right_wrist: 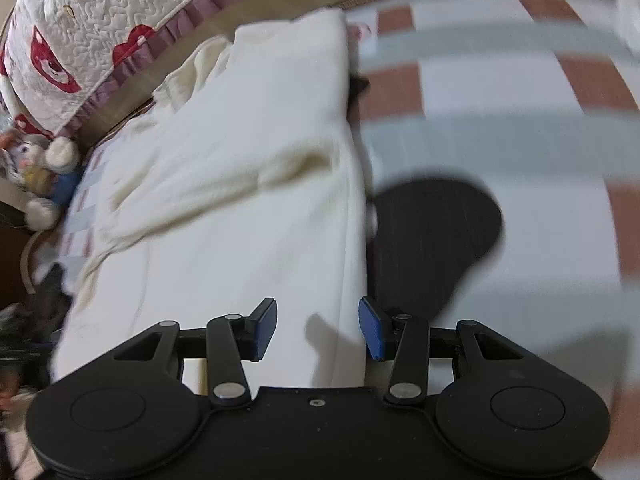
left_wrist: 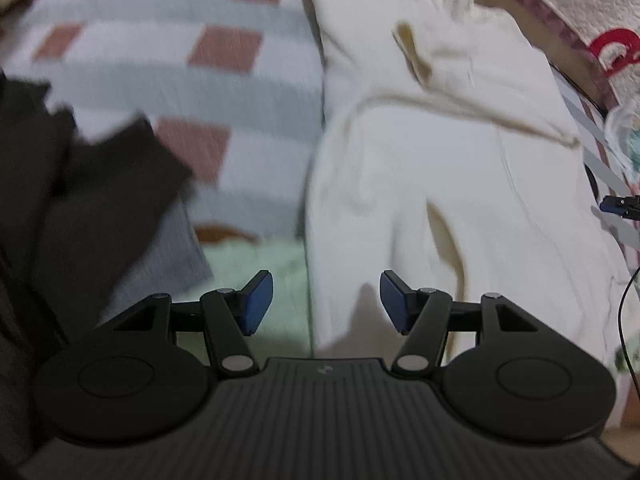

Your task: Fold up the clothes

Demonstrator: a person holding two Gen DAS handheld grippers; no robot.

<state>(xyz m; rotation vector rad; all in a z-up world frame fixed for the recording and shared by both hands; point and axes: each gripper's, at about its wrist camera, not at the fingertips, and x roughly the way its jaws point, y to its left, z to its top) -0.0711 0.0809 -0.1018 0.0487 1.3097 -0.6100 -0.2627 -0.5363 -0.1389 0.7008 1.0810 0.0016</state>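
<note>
We see a cream garment lying folded lengthwise on a bed whose cover has grey stripes and reddish squares. In the left wrist view the garment fills the right half, with one long straight edge running from far to near down the middle, and a loose flap draped across its upper part. The left gripper hangs just above that edge near the hem, its blue-padded fingers spread apart and grasping nothing. A pile of dark clothes lies to the left, apart from the garment. In the right wrist view the same garment fills the left and centre, and the right gripper hovers over its straight right edge, fingers released with no cloth pinched between them. A quilted pillow with red prints sits at the far left, and a plush toy lies beside the bed. Both views are blurred.
</note>
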